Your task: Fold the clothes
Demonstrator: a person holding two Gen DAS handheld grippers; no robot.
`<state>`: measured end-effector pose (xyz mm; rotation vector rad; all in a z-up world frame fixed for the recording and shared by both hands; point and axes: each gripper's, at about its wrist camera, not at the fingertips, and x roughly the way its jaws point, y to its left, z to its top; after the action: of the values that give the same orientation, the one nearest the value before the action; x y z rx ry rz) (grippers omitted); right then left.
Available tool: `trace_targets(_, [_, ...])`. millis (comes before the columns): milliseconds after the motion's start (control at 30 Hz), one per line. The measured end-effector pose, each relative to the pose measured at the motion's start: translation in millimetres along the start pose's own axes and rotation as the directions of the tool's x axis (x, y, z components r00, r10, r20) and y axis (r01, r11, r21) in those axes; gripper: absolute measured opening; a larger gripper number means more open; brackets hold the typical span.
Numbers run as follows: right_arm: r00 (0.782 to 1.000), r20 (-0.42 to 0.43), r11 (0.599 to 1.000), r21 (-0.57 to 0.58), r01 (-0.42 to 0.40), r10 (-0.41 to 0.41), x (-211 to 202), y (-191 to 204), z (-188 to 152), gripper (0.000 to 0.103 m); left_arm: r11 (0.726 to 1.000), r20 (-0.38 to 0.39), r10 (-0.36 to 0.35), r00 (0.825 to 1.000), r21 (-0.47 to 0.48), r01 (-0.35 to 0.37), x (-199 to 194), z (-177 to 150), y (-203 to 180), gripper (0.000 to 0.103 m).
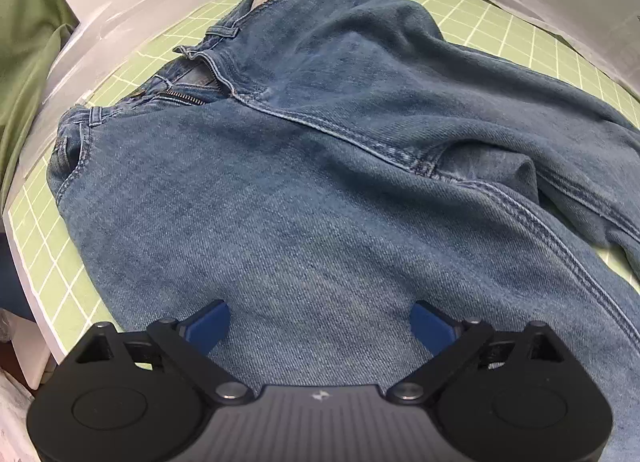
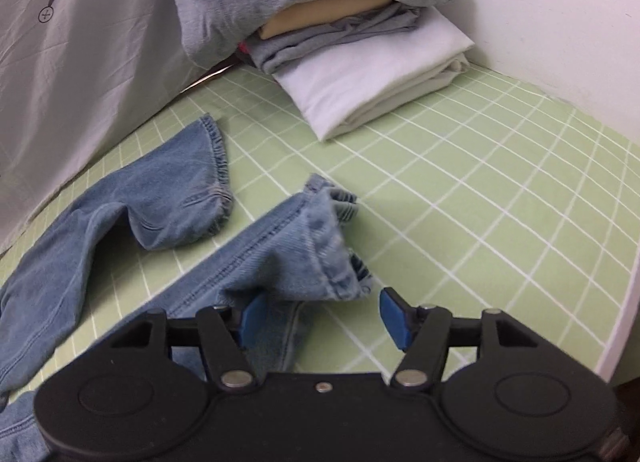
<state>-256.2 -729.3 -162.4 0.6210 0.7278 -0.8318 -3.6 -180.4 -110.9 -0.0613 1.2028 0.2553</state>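
Jeans [image 1: 328,166]: blue denim, front up, fly unzipped with the zipper showing at centre left of the left wrist view; waistband toward the upper left, legs running to the right edge.
Surface: green tabletop [image 2: 480,198] with a white grid; the jeans cover most of it in the left wrist view.
Leg hems: far hem [image 2: 216,166] lies flat left of centre in the right wrist view; near hem [image 2: 336,246] is crumpled, just above the right gripper.
Left gripper [image 1: 320,326]: spread wide above a thigh panel, holding nothing.
Right gripper [image 2: 320,314]: spread, holding nothing, left pad against the denim.
Edges: white wall at upper right; pale sheet [image 2: 80,62] at upper left.
Stack of folded clothes [image 2: 320,22]: top centre, well apart from the hems.
Open room: bare grid fills the right half of the right wrist view.
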Motion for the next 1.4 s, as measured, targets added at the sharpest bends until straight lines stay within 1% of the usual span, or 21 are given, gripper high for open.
trace_targets(67, [0.999,-0.014,0.999,0.034,-0.037,0.038,12,11,6,0.063,1.0,-0.013,0.003,1.0,-0.012,-0.003,3,4,1,0.103])
trace_targets(200, [0.998,-0.02,0.995,0.08,-0.056,0.057,28,24,13,0.063,0.999,-0.026,-0.02,0.999,-0.039,0.019,7,9,4,0.103])
trace_targets(300, [0.998,-0.012,0.997,0.052,-0.055,0.056,29,26,13,0.043,0.998,-0.03,-0.035,0.999,-0.062,0.033,9,10,6,0.103])
trace_targets(333, [0.999,-0.012,0.997,0.055,-0.049,0.05,29,24,13,0.043,0.997,-0.028,-0.036,0.999,-0.062,0.035,9,9,6,0.103])
trace_targets(367, [0.999,-0.012,0.997,0.058,-0.043,0.043,28,21,12,0.043,0.997,-0.026,-0.037,0.999,-0.062,0.036,9,8,6,0.103])
trace_targets(433, [0.999,-0.013,0.998,0.064,-0.03,0.031,27,16,11,0.053,0.997,-0.017,-0.041,0.999,-0.062,0.04,9,7,7,0.103])
trace_targets(533, [1.0,-0.015,0.997,0.074,-0.011,0.012,25,8,9,0.058,0.997,-0.017,-0.049,0.999,-0.068,0.048,8,6,9,0.103])
trace_targets(600, [1.0,-0.023,0.991,0.133,-0.008,0.011,23,-4,6,0.064,0.996,-0.019,-0.054,0.998,-0.071,0.053,6,5,11,0.103])
trace_targets(700, [0.999,-0.02,0.983,0.181,-0.043,0.047,21,-15,2,0.071,0.992,0.006,-0.088,0.996,-0.09,0.089,-1,3,18,0.102])
trace_targets(767, [0.996,-0.021,0.982,0.171,-0.081,0.086,21,-18,0,0.07,0.988,0.02,-0.115,0.993,-0.1,0.116,-6,2,24,0.102])
trace_targets(800, [0.994,-0.029,0.983,0.156,-0.1,0.106,21,-17,0,0.06,0.987,0.026,-0.123,0.992,-0.102,0.126,-8,2,28,0.102])
trace_targets(833, [0.99,-0.041,0.981,0.15,-0.124,0.132,21,-17,1,0.041,0.987,0.032,-0.125,0.992,-0.102,0.128,-11,1,31,0.102])
trace_targets(900, [0.987,-0.055,0.977,0.158,-0.142,0.152,19,-17,2,0.03,0.986,0.044,-0.126,0.991,-0.107,0.13,-15,-2,39,0.102])
trace_targets(933, [0.987,-0.055,0.978,0.159,-0.138,0.148,16,-18,2,0.017,0.984,0.049,-0.129,0.99,-0.12,0.134,-18,-3,45,0.102])
trace_targets(967, [0.988,-0.047,0.979,0.15,-0.135,0.144,11,-18,5,0.01,0.981,0.055,-0.132,0.99,-0.133,0.138,-21,-5,51,0.102])
trace_targets(1000, [0.989,-0.039,0.981,0.142,-0.133,0.139,5,-19,8,0.006,0.978,0.06,-0.135,0.989,-0.151,0.143,-22,-5,59,0.102])
trace_targets(1067, [0.991,0.025,0.981,0.143,-0.135,0.133,-16,-22,17,0.004,0.971,0.071,-0.133,0.989,-0.191,0.144,-24,-6,75,0.101])
trace_targets(1167, [0.987,0.128,0.983,0.145,-0.115,0.097,-49,-27,29,0.003,0.961,0.101,-0.095,0.99,-0.25,0.118,-29,-7,104,0.097])
trace_targets(1233, [0.988,0.138,0.986,0.143,-0.086,0.066,-55,-29,32,0.003,0.955,0.114,-0.068,0.991,-0.279,0.098,-30,-7,120,0.097])
trace_targets(1300, [0.994,0.111,0.99,0.14,-0.031,0.015,-51,-31,28,0.003,0.953,0.108,-0.054,0.993,-0.291,0.083,-26,-5,138,0.096])
trace_targets(1400, [0.997,0.079,0.988,0.155,0.009,-0.022,-49,-36,17,0.003,0.937,0.085,-0.038,0.996,-0.344,0.065,-20,-6,160,0.093])
